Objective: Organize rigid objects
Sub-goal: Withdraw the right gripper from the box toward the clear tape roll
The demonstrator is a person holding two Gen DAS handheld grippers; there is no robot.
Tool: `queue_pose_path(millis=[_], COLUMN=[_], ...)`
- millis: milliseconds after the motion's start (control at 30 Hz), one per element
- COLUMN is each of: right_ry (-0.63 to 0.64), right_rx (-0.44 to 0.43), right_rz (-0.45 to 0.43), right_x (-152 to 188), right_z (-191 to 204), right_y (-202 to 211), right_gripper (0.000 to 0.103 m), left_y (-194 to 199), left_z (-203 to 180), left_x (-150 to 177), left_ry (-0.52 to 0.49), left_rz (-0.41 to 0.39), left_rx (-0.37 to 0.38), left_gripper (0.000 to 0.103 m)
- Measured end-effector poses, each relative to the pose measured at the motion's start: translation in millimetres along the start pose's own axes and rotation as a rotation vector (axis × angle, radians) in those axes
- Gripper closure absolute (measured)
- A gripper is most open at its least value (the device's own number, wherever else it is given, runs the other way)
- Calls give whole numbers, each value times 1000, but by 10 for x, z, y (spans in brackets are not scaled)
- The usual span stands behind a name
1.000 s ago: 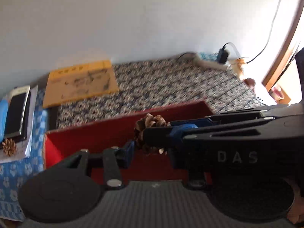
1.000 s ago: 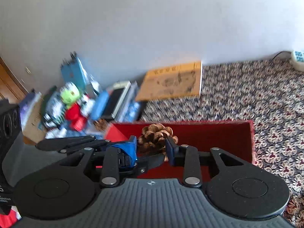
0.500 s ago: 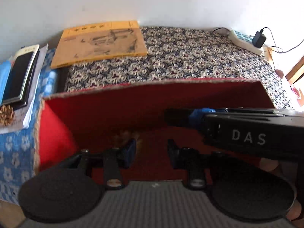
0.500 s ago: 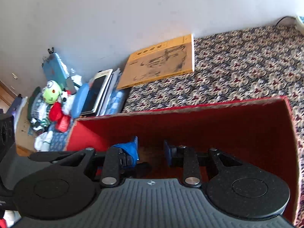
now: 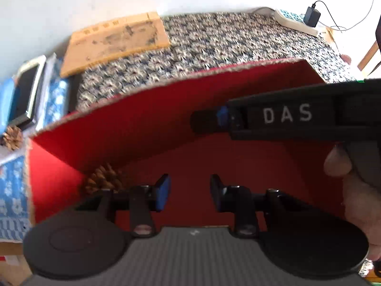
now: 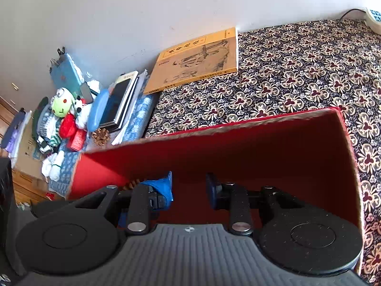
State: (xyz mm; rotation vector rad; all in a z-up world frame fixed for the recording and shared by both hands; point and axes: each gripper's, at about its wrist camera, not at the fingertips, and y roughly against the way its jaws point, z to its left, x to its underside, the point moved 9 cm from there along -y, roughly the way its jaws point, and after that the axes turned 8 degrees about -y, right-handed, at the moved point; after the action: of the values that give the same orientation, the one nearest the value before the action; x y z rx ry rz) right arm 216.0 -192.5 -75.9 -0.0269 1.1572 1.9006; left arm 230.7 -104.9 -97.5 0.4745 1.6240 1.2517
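Lying on the floor of the red box [image 5: 147, 128], tucked into its near-left corner, the pine cone [image 5: 103, 181] sits just beyond the left gripper's left finger and touches neither gripper. That corner looks like a sensible resting place: the two walls would stop a round, scaly thing from rolling. In the right wrist view only a sliver of the cone [image 6: 133, 183] shows behind the blue-taped finger.

Both grippers point down into the box. The left gripper [image 5: 189, 191] has its jaws parted with nothing between them, bare red floor showing in the gap. The right gripper [image 6: 189, 187] is likewise spread and empty; seen from the left wrist camera its black body reaches in from the right, tip over the middle of the box, a hand [image 5: 357, 190] of the person wrapped round its handle. Judging by this, the cone is delivered and neither tool has any hold left to give up.

A second pine cone [image 6: 101, 136] lies outside the box, to the far left, on the blue patterned cloth beside a stack of books with a phone [image 6: 120, 100] on top. It is presumably the next thing to collect. Farther off, a yellow book [image 6: 197, 59] rests on the flowered cloth covering the desk [image 6: 297, 71], against the wall. A green plush frog [image 6: 62, 101] sits among clutter at the far left.
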Motion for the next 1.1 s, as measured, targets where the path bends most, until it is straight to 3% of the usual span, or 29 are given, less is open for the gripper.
queue_pose_path(millis=[167, 233, 433, 700, 1100], right_ry=[7, -21, -87, -23, 61], right_rx=[3, 2, -28, -1, -30], right_rz=[-29, -41, -103, -185, -197], right_x=[72, 113, 171, 304, 644], right_z=[14, -34, -111, -28, 39], right_y=[150, 220, 518, 938, 1325], right_gripper=[89, 89, 89, 88, 88], left_y=[169, 291, 652, 1023, 1296], left_z=[19, -12, -150, -326, -467], left_x=[-20, -28, -13, 105, 461], left_ry=[12, -4, -18, 19, 126], left_rz=[-43, -74, -135, -171, -134], left_rx=[-58, -92, -187, -313, -430], left_gripper=[68, 55, 47, 42, 41])
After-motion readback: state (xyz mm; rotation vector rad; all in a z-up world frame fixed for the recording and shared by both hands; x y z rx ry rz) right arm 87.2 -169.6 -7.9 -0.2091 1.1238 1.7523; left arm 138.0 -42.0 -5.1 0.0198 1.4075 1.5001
